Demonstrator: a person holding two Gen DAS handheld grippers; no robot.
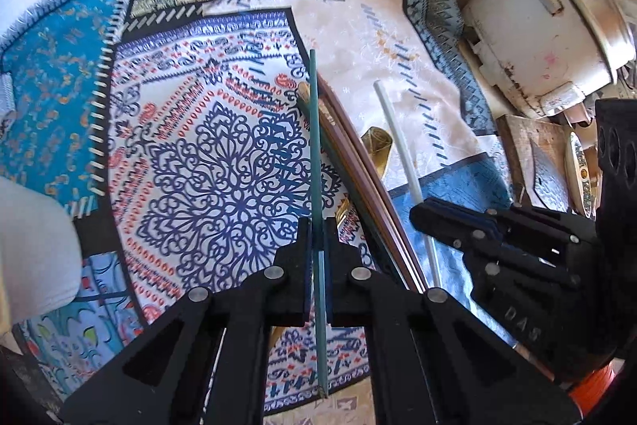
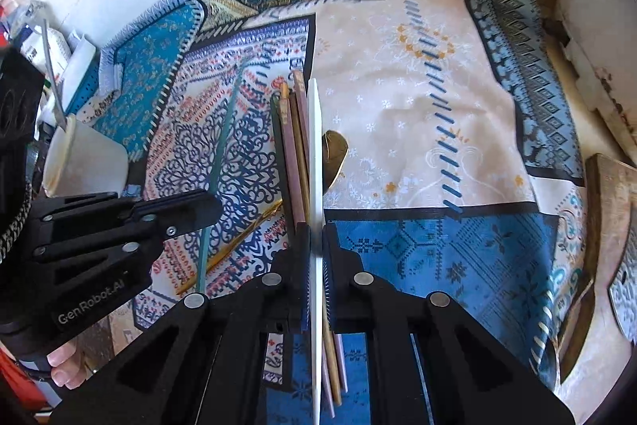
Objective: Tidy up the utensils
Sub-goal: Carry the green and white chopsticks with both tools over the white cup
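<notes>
My left gripper (image 1: 317, 226) is shut on a green chopstick (image 1: 314, 130) and holds it above the patterned cloth. My right gripper (image 2: 315, 230) is shut on a white chopstick (image 2: 314, 146); it also shows in the left wrist view (image 1: 402, 146). Several brown, pink and dark chopsticks (image 2: 294, 154) lie bundled on the cloth between the two grippers, also in the left wrist view (image 1: 350, 162). A gold spoon (image 2: 334, 150) lies under them, its handle (image 2: 239, 237) running toward the left. The left gripper (image 2: 207, 204) and green chopstick (image 2: 223, 146) show in the right wrist view.
A patchwork patterned cloth (image 2: 418, 86) covers the table. A white cup (image 2: 83, 158) with a utensil in it stands at the left. A white appliance (image 1: 537, 26) stands at the right back, with a wooden board (image 2: 609, 226) and a plate (image 1: 581, 170) beside it.
</notes>
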